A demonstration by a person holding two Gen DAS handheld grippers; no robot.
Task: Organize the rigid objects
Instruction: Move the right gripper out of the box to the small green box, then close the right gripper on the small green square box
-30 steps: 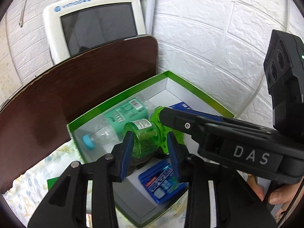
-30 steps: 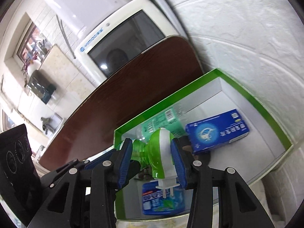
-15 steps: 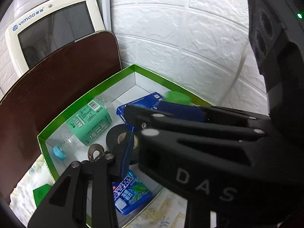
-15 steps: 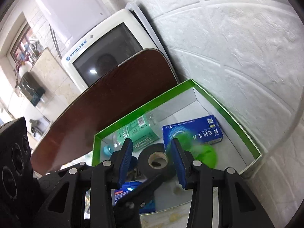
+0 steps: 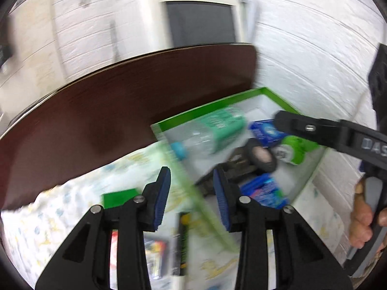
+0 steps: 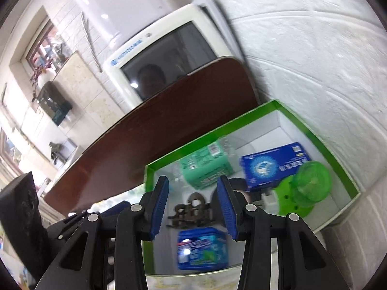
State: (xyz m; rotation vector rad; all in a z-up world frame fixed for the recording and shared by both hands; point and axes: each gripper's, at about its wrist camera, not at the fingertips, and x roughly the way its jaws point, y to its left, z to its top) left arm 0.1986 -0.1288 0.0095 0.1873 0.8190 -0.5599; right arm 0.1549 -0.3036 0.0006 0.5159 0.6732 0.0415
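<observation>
A green-rimmed box holds a green plug-in bottle at its right end. Beside it lie a blue carton, a green-labelled water bottle, black tape, a metal clasp and a blue mint box. My right gripper is open and empty above the box. My left gripper is open and empty over the box's left wall; this view is blurred.
A dark brown board leans behind the box, with a white monitor behind it and a white brick wall to the right. On the patterned cloth lie a green card, a dark pen-like stick and small packets.
A second ago both grippers were shut on the green plug-in bottle. It now lies in the box, both grippers are open, and the left one has swung left and back.
</observation>
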